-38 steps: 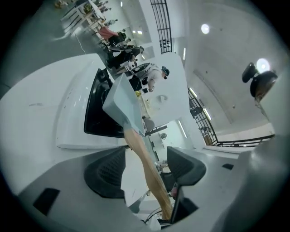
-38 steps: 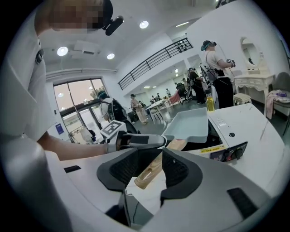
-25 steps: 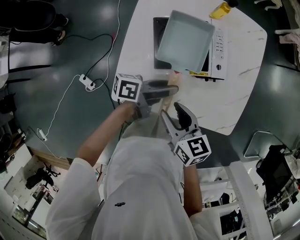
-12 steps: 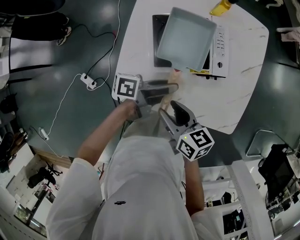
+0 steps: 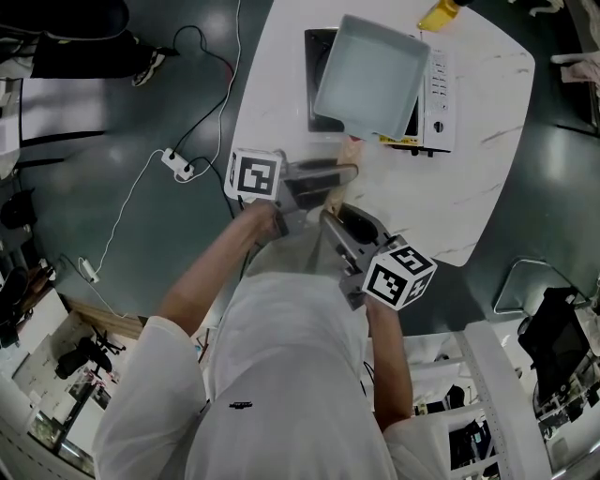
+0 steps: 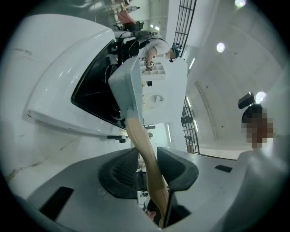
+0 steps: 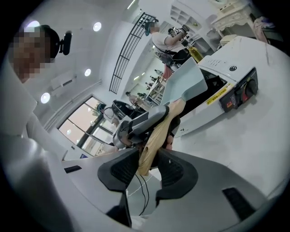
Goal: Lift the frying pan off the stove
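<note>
head view: the lift is likely going best with both grips firm and the pan level; the frying pan (image 5: 370,80) is hanging tilted over the stove (image 5: 314,75). left gripper view: the left hand-held gripper (image 6: 147,158) is clamping the wooden handle (image 6: 136,131), with the pan ahead. right gripper view: the right hand-held gripper (image 7: 146,158) is closing its jaws on the handle's butt end.

stove (image 5: 315,84) largely under pan (image 5: 370,80), bottle (image 5: 439,17) seemingly cropped

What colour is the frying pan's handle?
Light tan, like pale wood; the handle shows best in the left gripper view.
</note>
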